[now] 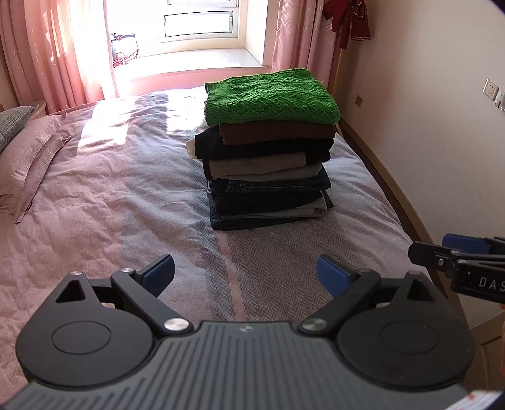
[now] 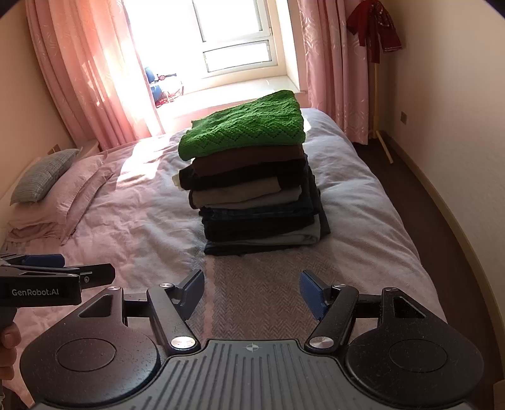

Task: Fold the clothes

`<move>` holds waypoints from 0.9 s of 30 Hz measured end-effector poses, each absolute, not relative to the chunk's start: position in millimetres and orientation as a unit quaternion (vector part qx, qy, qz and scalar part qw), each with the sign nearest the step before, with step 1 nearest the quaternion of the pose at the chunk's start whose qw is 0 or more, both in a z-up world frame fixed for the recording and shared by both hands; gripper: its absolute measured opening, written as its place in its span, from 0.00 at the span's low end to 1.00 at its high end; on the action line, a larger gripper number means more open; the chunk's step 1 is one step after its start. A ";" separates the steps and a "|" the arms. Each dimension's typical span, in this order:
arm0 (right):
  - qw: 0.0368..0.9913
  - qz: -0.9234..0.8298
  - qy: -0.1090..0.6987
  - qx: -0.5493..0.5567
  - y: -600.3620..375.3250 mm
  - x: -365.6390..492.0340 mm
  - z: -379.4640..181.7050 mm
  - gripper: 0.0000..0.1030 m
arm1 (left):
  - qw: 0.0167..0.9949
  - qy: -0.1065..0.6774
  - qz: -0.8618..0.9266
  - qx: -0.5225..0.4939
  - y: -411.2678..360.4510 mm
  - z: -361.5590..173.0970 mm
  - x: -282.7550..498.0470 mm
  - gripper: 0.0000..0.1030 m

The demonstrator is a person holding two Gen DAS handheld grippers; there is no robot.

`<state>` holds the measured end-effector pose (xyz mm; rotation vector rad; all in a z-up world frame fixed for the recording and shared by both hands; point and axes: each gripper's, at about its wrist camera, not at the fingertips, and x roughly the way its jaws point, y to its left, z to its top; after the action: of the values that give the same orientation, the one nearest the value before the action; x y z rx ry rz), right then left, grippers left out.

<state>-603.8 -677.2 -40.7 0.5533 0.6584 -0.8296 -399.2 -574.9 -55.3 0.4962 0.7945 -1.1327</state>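
Note:
A tall stack of folded clothes (image 1: 268,176) (image 2: 255,205) stands on the bed, topped by a green knitted sweater (image 1: 271,96) (image 2: 244,124), with brown, black, grey and denim pieces below. My left gripper (image 1: 244,274) hovers open over the near part of the bed, well short of the stack, with nothing between its blue pads. My right gripper (image 2: 251,291) is open too and holds nothing, at about the same distance from the stack. Each gripper shows at the edge of the other's view: the right gripper (image 1: 423,250), the left gripper (image 2: 94,274).
The bed (image 1: 126,189) (image 2: 363,202) has a pink-grey cover, with pillows (image 1: 28,157) (image 2: 63,189) at its left. Pink curtains (image 2: 94,79) frame a bright window (image 1: 195,28). A wall (image 1: 426,126) and floor strip (image 2: 442,220) run along the right side.

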 end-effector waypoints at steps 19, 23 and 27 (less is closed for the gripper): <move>0.829 -0.382 0.314 0.261 -675.0 -597.3 -41.8 0.62 | 0.740 0.358 -0.518 0.234 -574.7 -56.7 -401.6 0.92; 0.829 -0.382 0.313 0.261 -675.1 -597.2 -41.7 0.62 | 0.739 0.357 -0.521 0.235 -575.3 -56.8 -403.3 0.92; 0.829 -0.385 0.311 0.262 -673.0 -597.8 -42.3 0.62 | 0.737 0.354 -0.526 0.234 -575.7 -58.0 -405.1 0.92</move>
<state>-597.8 -673.0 -42.3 0.5554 0.6597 -0.8161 -405.1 -575.7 -58.0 0.5138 0.7781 -1.1541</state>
